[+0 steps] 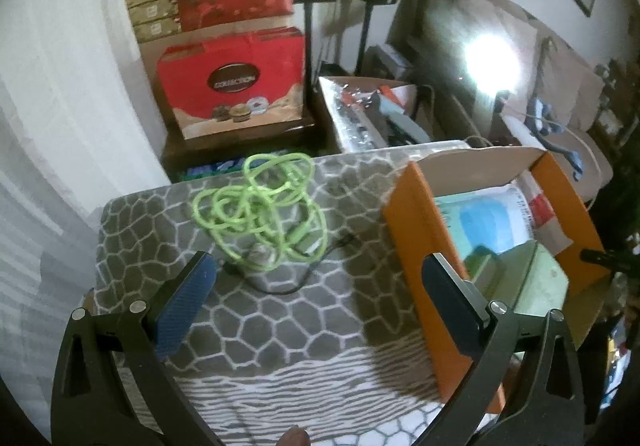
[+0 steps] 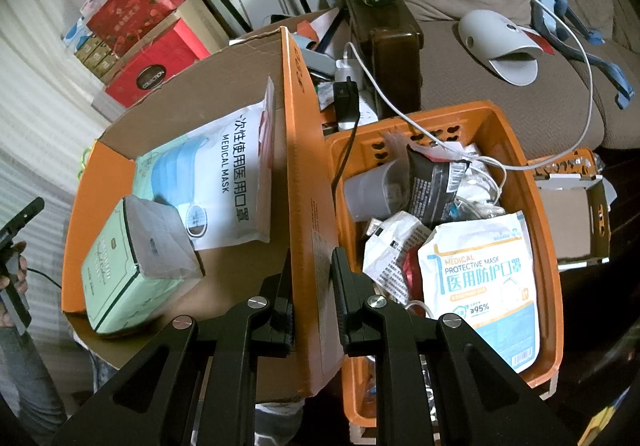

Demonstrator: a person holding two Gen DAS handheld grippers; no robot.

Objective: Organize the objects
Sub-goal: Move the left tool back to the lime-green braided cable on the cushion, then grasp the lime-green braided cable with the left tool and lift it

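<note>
Cardboard box (image 2: 224,102) with orange outer walls holds two things: a white pack of medical masks (image 2: 224,182) lying flat toward the far side, and a pale green box (image 2: 116,278) at the near corner with a grey plastic-wrapped item resting on top of it. Just beside this box, on its right, stands an orange plastic basket (image 2: 532,182), crowded with a medical protective mask packet (image 2: 484,286) at the near end, a black pouch (image 2: 436,182), a clear plastic cup (image 2: 368,190) on its side, crumpled white wrappers and white cables. A white cable (image 2: 576,38) runs from the basket over the brown sofa (image 2: 452,66) behind it, where a grey massager-like gadget (image 2: 496,42) lies.

The right tool (image 2: 312,286) is narrowed onto the cardboard box's right orange wall, one finger inside the box and one outside, gripping the wall near its near end.

The left tool (image 1: 320,286) is spread wide and holds nothing; it hangs over the surface (image 1: 280,318), which is covered in a grey cloth with a white stone pattern. On that cloth, beyond the blue-padded fingers (image 1: 180,310), lies a bright green cord (image 1: 260,206) in a loose tangle of many loops, apart from the fingers and to the left of the cardboard box (image 1: 412,242). A thin black cable (image 1: 288,286) curls beneath the tangle. Red gift boxes (image 1: 236,82) are stacked against the wall behind.
</note>
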